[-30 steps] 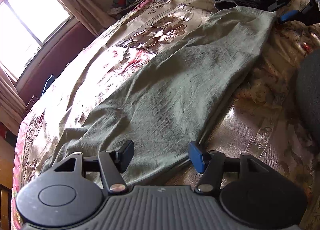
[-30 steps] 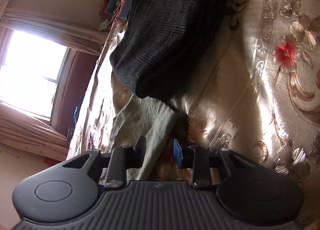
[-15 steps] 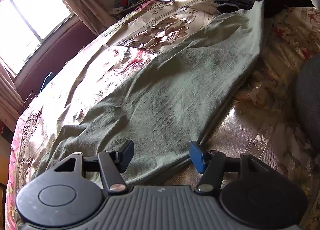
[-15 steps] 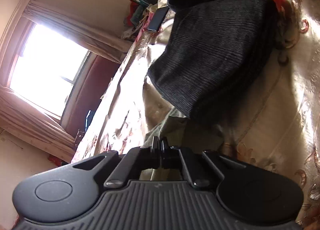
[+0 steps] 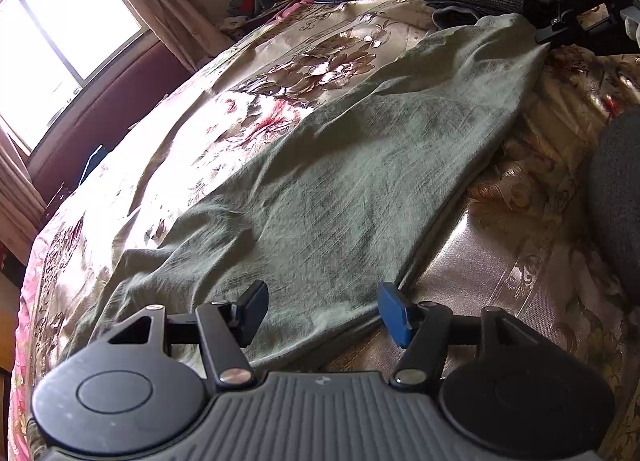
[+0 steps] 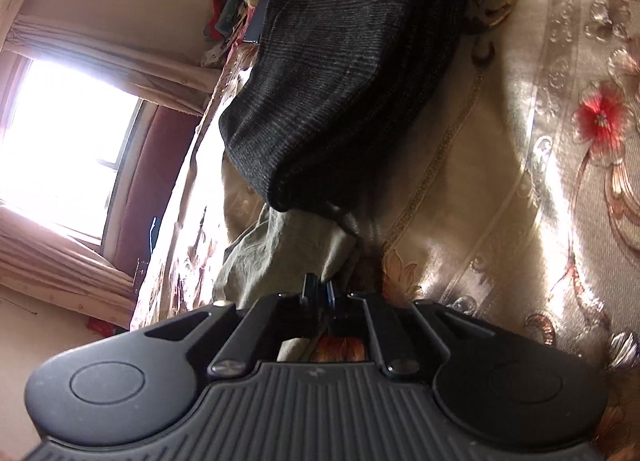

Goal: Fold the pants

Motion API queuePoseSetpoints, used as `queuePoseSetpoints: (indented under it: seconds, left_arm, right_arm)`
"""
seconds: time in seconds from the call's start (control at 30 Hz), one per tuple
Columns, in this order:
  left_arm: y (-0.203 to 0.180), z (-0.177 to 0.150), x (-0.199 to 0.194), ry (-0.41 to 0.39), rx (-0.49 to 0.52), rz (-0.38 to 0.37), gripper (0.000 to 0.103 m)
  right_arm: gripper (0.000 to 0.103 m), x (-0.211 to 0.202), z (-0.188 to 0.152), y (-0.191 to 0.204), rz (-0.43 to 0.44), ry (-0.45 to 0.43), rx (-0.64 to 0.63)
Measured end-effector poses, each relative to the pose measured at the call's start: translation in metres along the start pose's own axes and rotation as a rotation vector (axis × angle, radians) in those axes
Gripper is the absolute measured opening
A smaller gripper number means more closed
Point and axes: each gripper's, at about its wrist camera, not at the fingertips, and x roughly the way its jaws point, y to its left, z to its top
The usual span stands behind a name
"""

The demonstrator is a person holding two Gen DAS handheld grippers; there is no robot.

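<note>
Left tongs point(image 5: 322, 311): spread wide, holding nothing, poised over the near hem corner of the green pants point(image 5: 360, 177). Right tongs point(image 6: 319, 289): pinched together on the pants point(image 6: 280, 253) at their far end; on the arm of the right tongs point(image 5: 576, 1), seen at far right from the left wrist, white letters appear to read "DAS". The pants lie flat and lengthwise on the floral bed cover point(image 5: 500, 261). A dark ribbed garment point(image 6: 352, 73) lies just beyond the gripped end. A window point(image 5: 48, 41) stands far left.
</note>
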Motion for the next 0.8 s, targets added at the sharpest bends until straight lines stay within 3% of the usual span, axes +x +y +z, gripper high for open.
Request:
queuePoseSetpoints:
  seconds: [0.3,0.43,0.67,0.77,0.8]
  left_arm:
    - [-0.001,-0.001,0.000,-0.003,-0.006,0.003,0.074]
    - [0.000,0.000,0.000,-0.001,-0.001,-0.004,0.074]
    - [0.002,-0.001,0.003,-0.006,-0.019,-0.010,0.074]
    - [0.002,-0.002,0.002,-0.009,-0.017,-0.012,0.074]
    - [0.002,-0.002,0.003,-0.009,-0.020,-0.012,0.074]
  right_arm:
    - [0.009,0.021,0.005,-0.005,0.029,0.006,0.054]
    - [0.009,0.017,0.006,0.017,0.016,-0.021,-0.054]
    - [0.011,0.020,0.005,0.028,-0.009,-0.018,-0.080]
    - [0.005,0.018,0.004,0.036,0.058,-0.033,-0.097]
    - [0.005,0.016,0.005,0.040,0.121,-0.051,-0.100]
